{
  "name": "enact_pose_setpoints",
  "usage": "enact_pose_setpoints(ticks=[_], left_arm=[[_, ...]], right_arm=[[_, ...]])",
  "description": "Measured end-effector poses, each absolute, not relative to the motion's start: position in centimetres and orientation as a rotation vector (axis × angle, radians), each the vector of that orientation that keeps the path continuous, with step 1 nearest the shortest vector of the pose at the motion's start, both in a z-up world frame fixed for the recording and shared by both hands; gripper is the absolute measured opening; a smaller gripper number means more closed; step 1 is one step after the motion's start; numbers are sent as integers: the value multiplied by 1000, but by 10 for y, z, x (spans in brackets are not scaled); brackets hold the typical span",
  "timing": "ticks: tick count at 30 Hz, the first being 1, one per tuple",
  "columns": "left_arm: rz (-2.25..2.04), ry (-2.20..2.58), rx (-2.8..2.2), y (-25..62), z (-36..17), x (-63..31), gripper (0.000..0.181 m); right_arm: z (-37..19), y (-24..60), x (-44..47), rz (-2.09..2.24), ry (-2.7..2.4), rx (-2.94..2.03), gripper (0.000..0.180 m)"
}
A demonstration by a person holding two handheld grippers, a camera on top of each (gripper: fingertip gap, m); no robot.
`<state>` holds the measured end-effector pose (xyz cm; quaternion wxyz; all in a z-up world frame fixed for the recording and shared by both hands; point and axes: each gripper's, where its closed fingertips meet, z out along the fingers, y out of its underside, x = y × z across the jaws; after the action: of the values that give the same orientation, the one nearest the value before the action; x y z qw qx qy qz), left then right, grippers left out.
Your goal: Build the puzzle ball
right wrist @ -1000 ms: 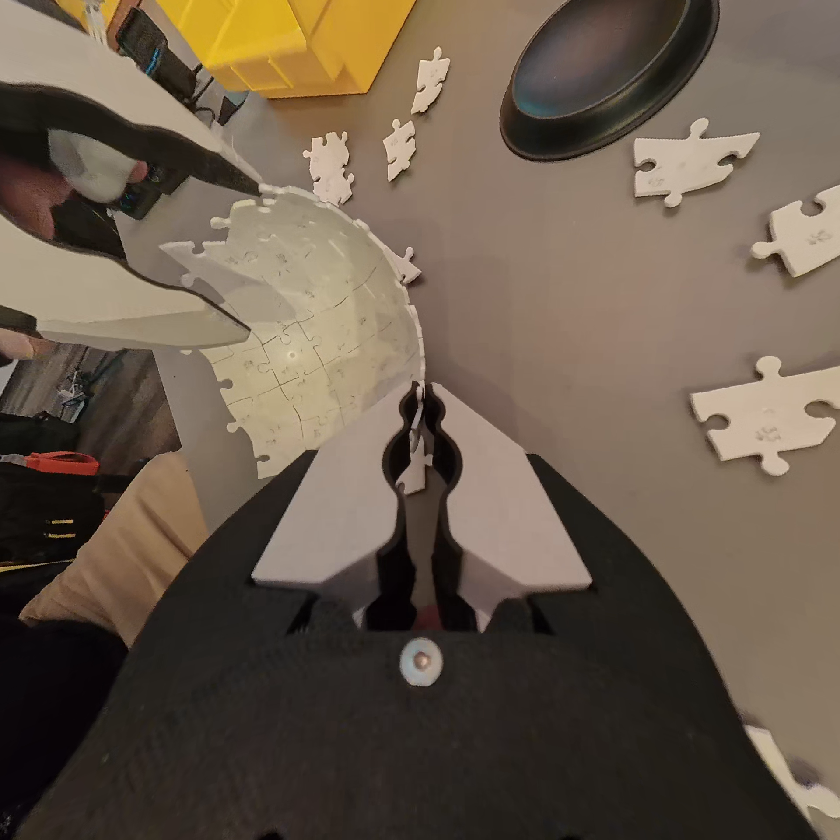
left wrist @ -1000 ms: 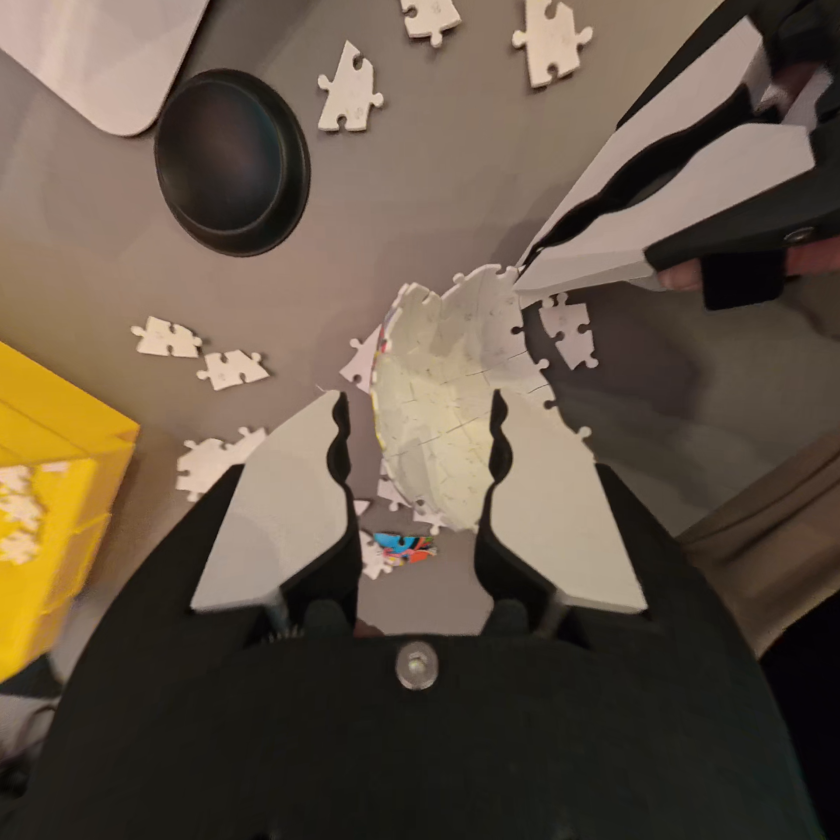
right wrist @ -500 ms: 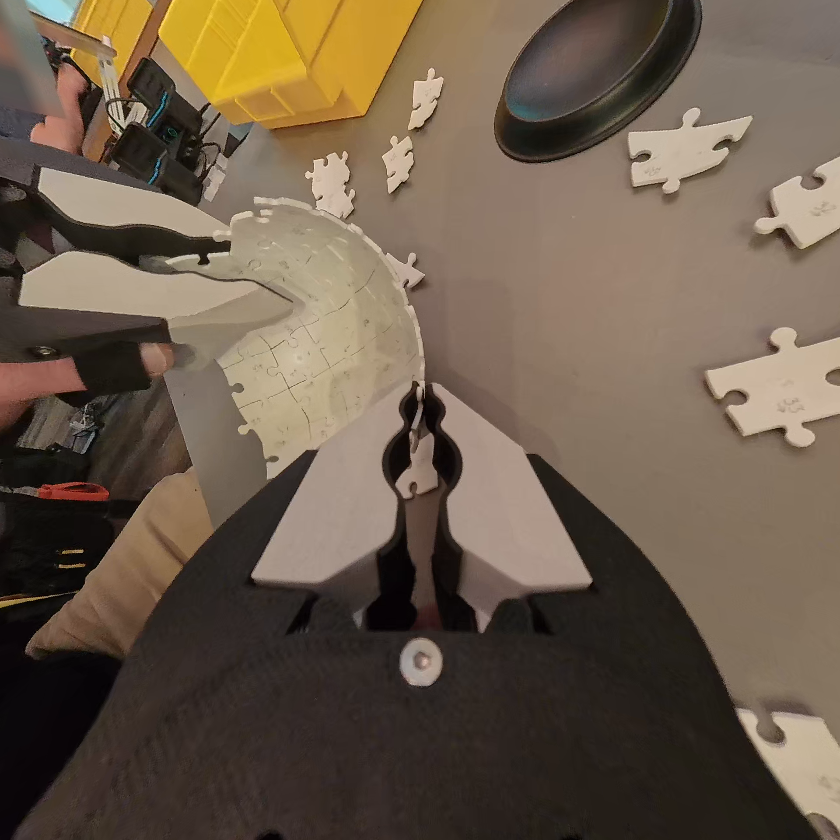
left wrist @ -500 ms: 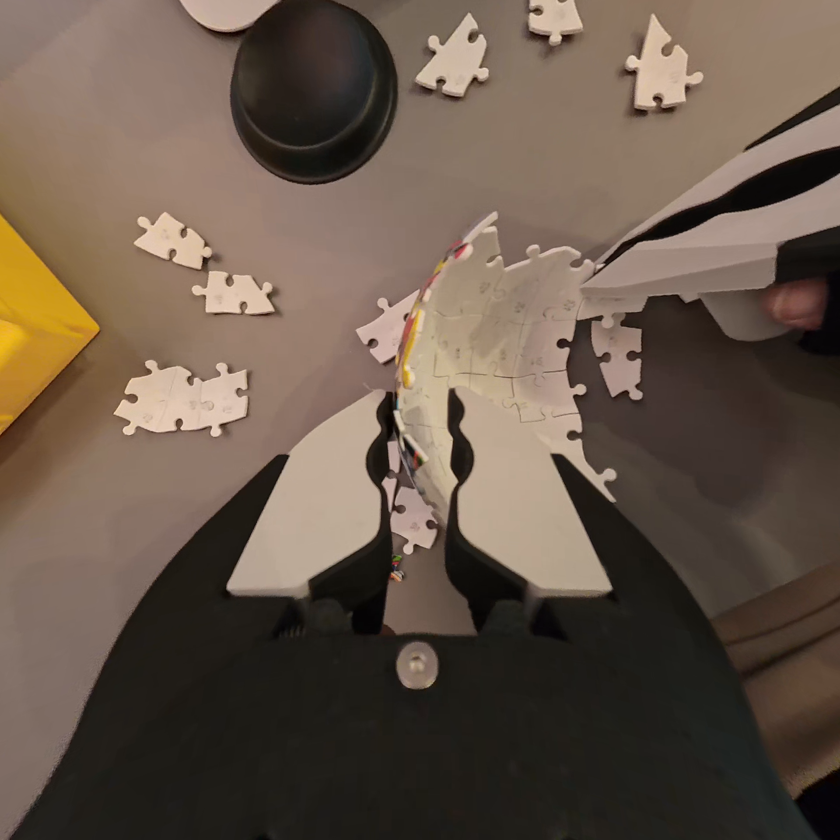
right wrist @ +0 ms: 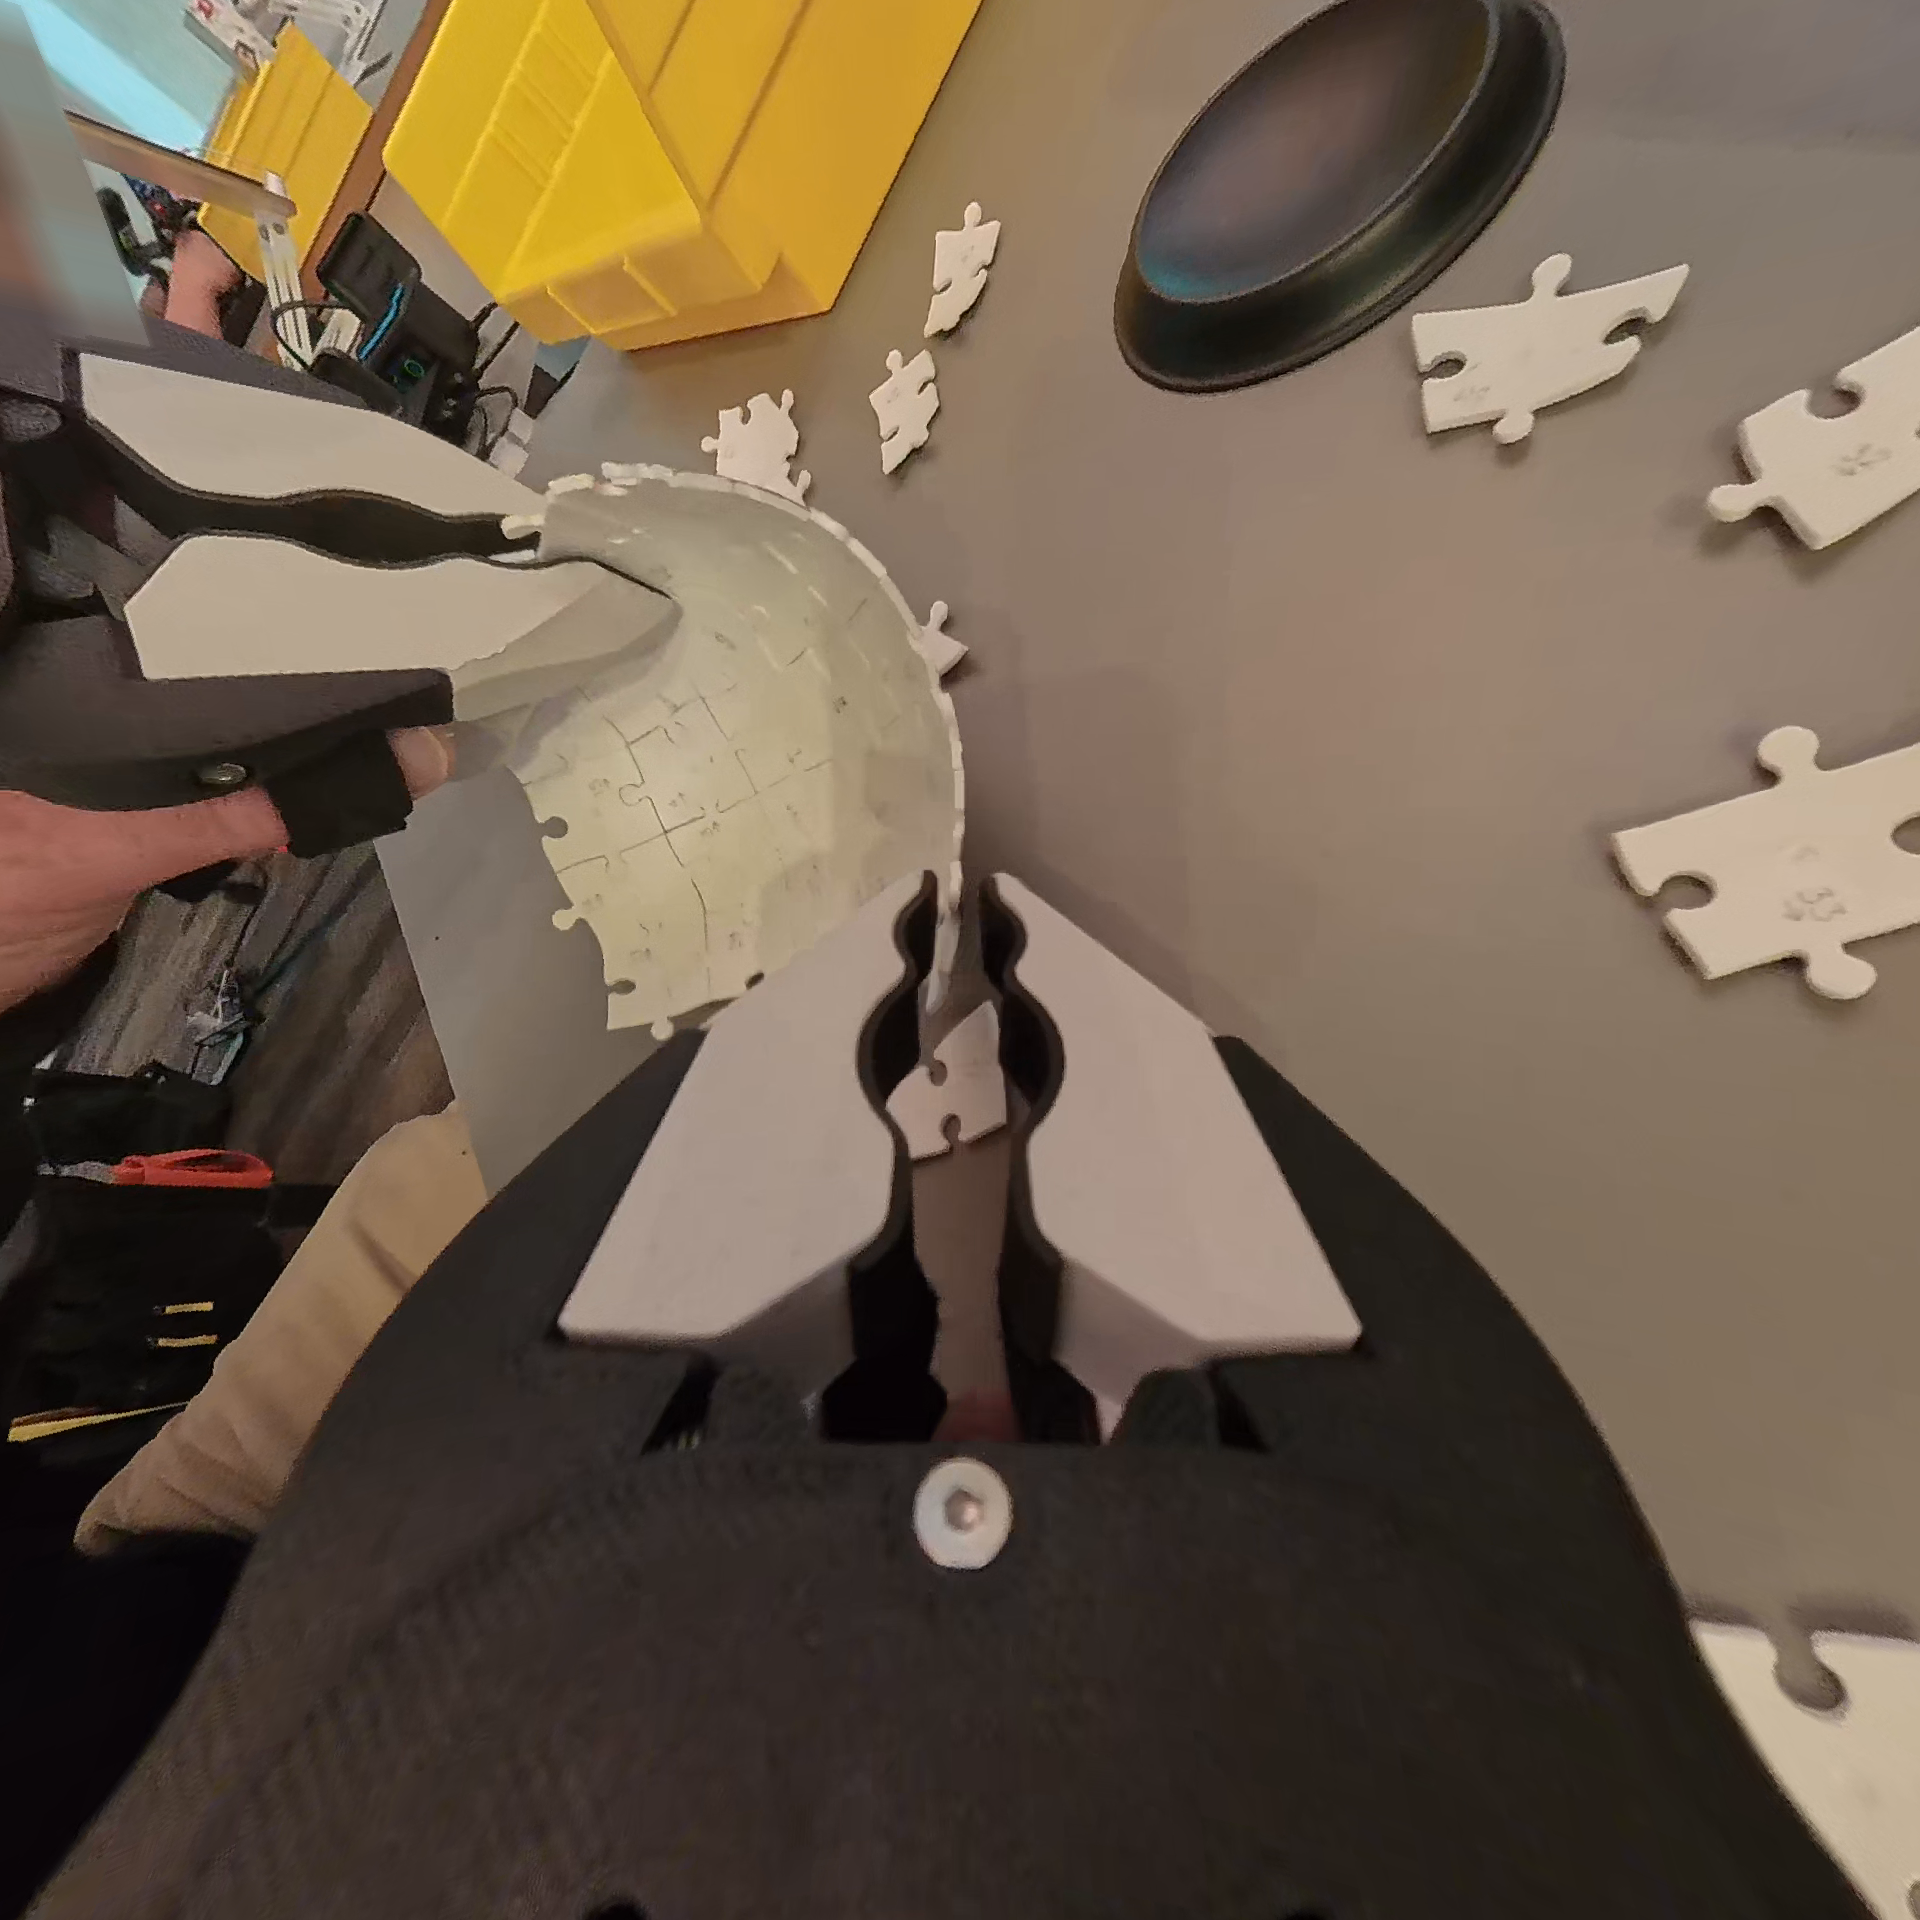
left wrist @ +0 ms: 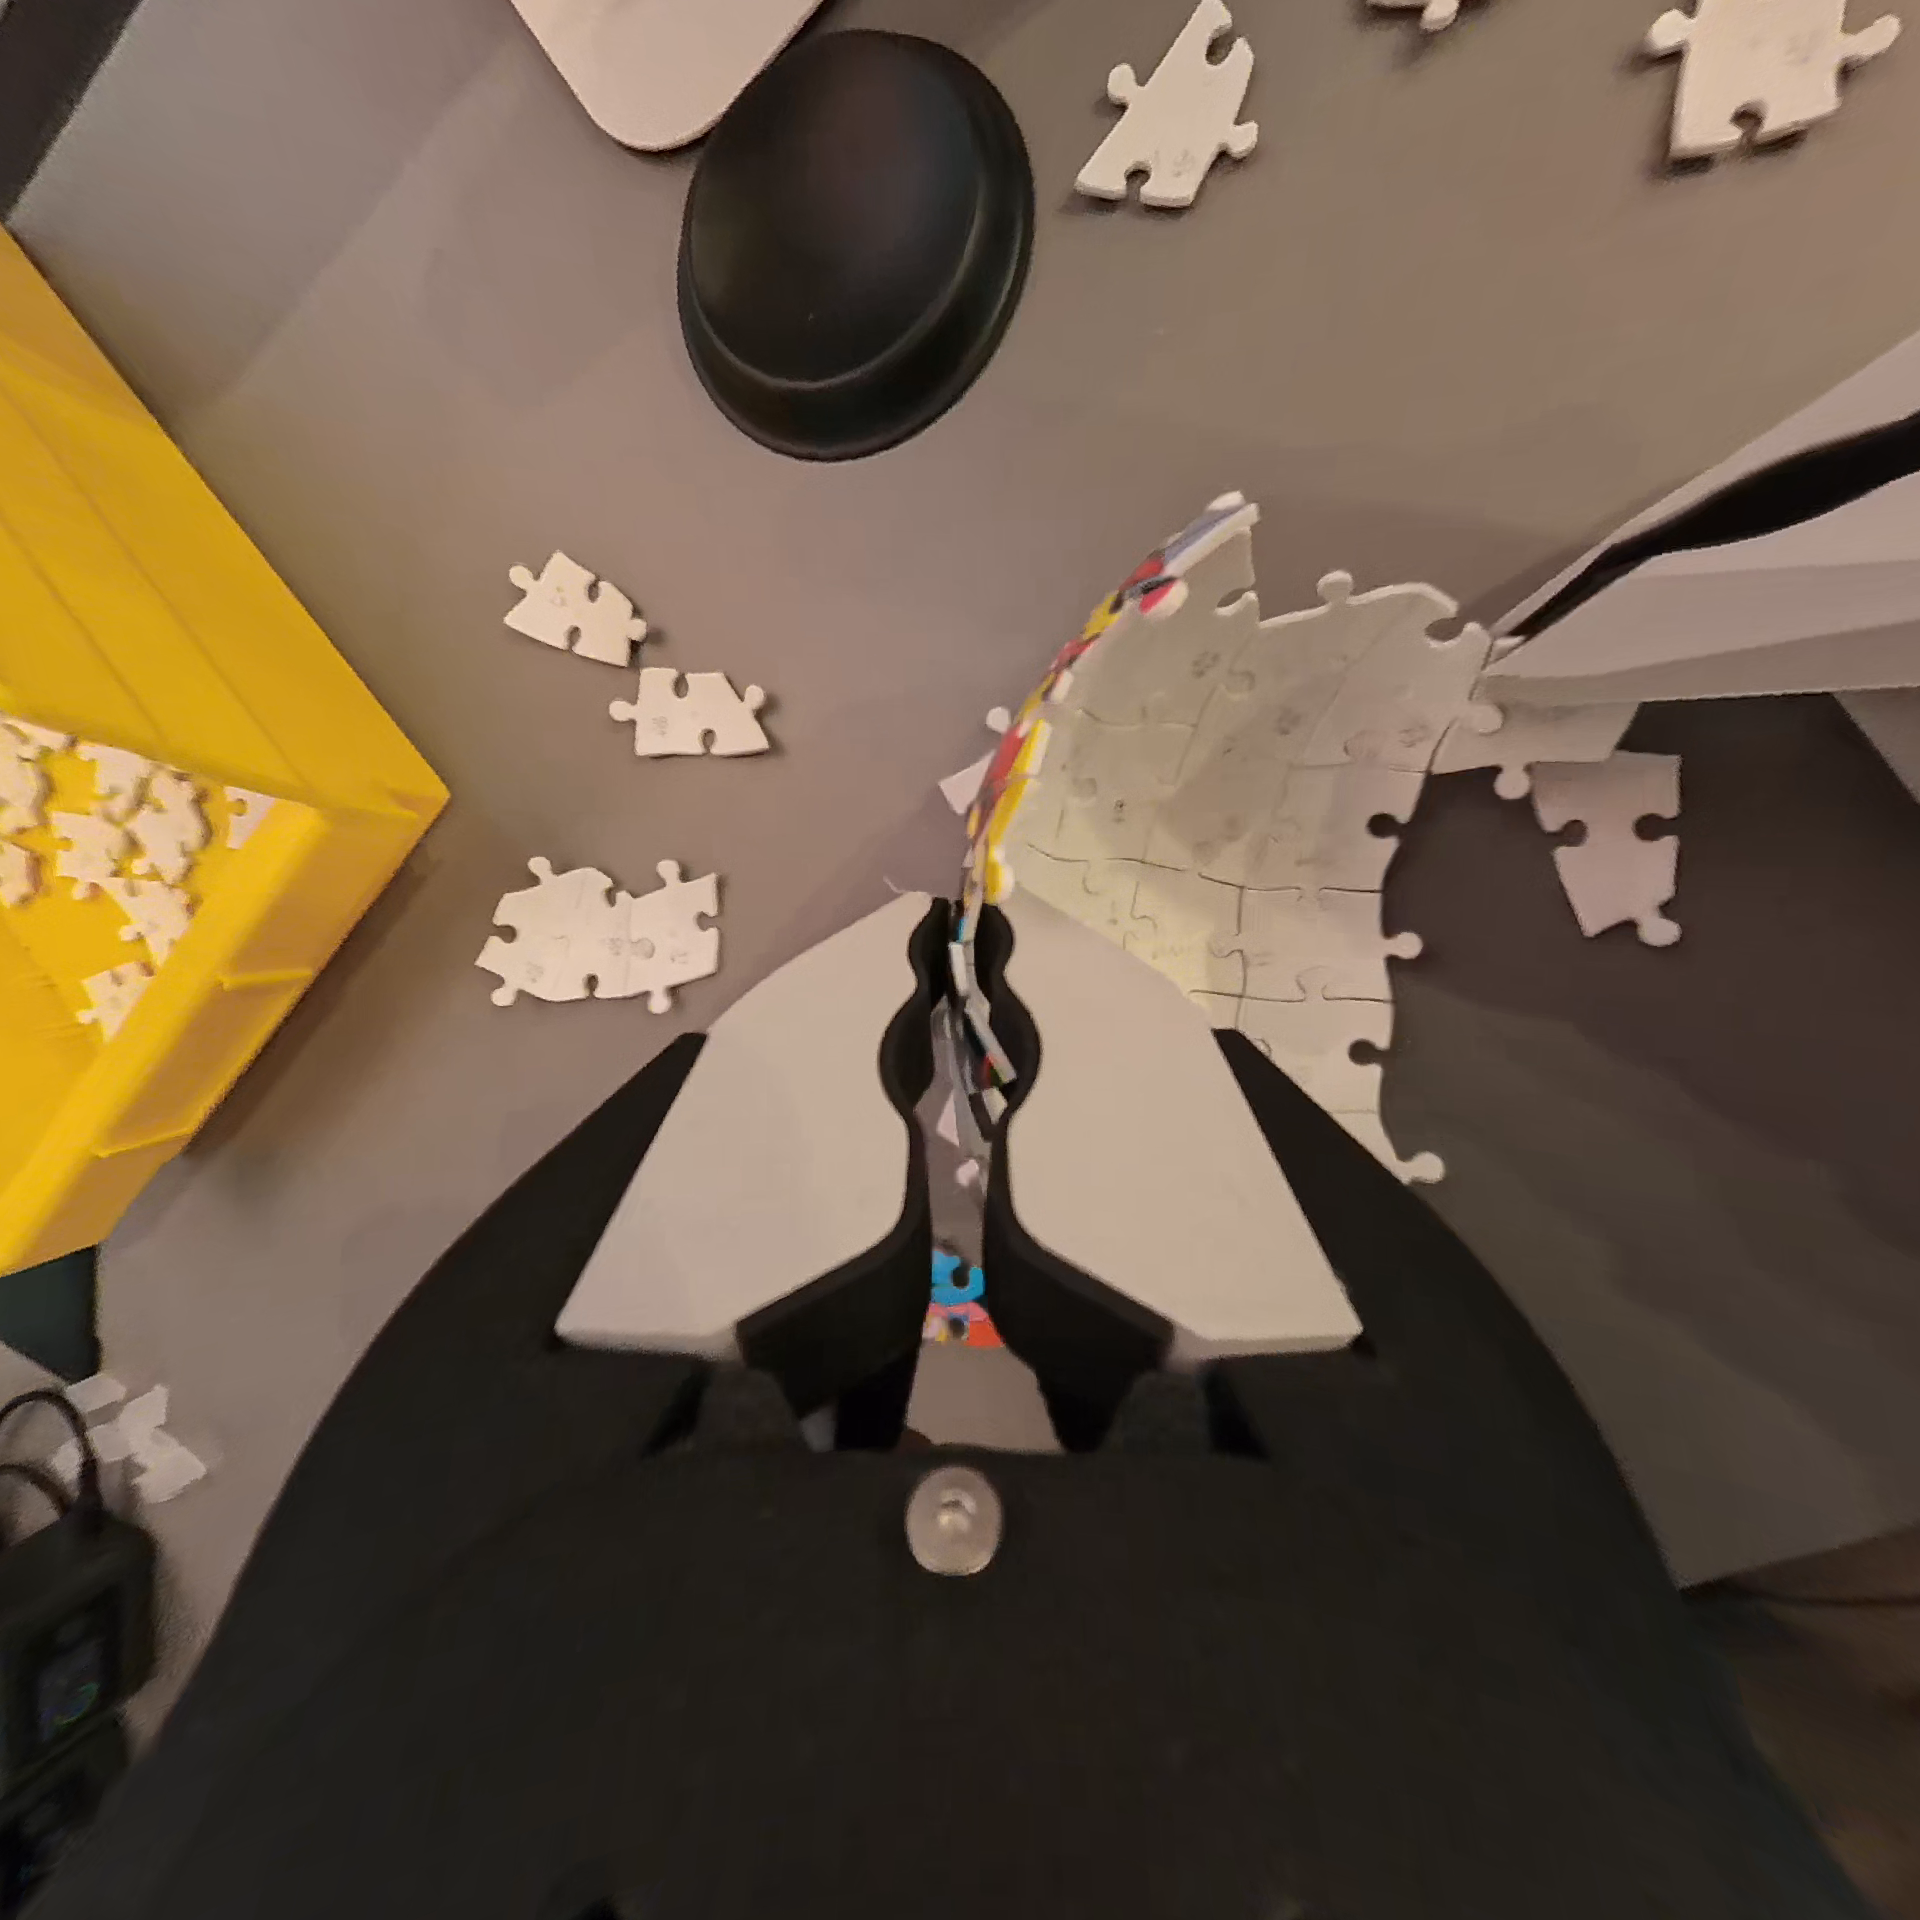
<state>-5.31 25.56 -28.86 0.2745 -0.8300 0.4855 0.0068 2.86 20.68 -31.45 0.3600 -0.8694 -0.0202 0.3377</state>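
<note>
Your left gripper [left wrist: 961, 920] has its fingers clamped on one edge of the half-built ball [left wrist: 1226, 831], held above the desk [left wrist: 1351, 343]. Your right gripper [right wrist: 961, 894] pinches the opposite edge. Loose pieces [left wrist: 603, 935] lie near the black bowl [left wrist: 857, 239] and yellow bin [left wrist: 156, 790].

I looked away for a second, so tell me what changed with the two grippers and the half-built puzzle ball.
The left gripper, open a second ago, has closed on the rim of the curved white puzzle-ball shell, with that rim now pinched between its fingers. The right gripper stayed shut on the shell's opposite edge throughout. The black round dish and the loose white puzzle pieces still lie on the grey table.
</note>
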Motion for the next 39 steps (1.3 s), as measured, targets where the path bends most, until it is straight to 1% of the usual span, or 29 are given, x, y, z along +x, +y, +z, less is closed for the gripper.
enact_pose_setpoints(ticks=[7,9,12,15,19,21,22,24,26,31,37,39], left_arm=[[99,1324,-2181,261,-278,-50,3],[144,1344,-2162,262,-277,-50,3],[160,1357,-2151,260,-276,-47,3],[184,1375,-2132,260,-274,-42,3],[190,1386,-2124,260,-273,-36,3],[185,1384,-2124,259,-272,-35,3],[193,1384,-2119,259,-271,-35,3],[178,1381,-2128,258,-272,-35,3],[179,1380,-2128,258,-273,-36,3],[174,1392,-2115,258,-273,-36,3],[167,1404,-2108,256,-276,-39,3],[157,1401,-2114,256,-276,-40,3]], right_arm=[[-312,202,37,847,-71,-2256,20],[-310,197,43,797,-119,-2277,20],[-311,182,49,689,-260,-2323,16],[-321,163,43,633,-408,-2381,17],[-330,157,32,563,-513,-2404,30],[-334,158,28,509,-549,-2411,40],[-336,159,28,467,-569,-2409,41],[-338,162,26,397,-593,-2403,38],[-339,164,24,334,-621,-2392,29],[-339,165,20,303,-669,-2378,29],[-336,167,18,181,-813,-2317,11],[-331,167,15,201,-809,-2303,6]])
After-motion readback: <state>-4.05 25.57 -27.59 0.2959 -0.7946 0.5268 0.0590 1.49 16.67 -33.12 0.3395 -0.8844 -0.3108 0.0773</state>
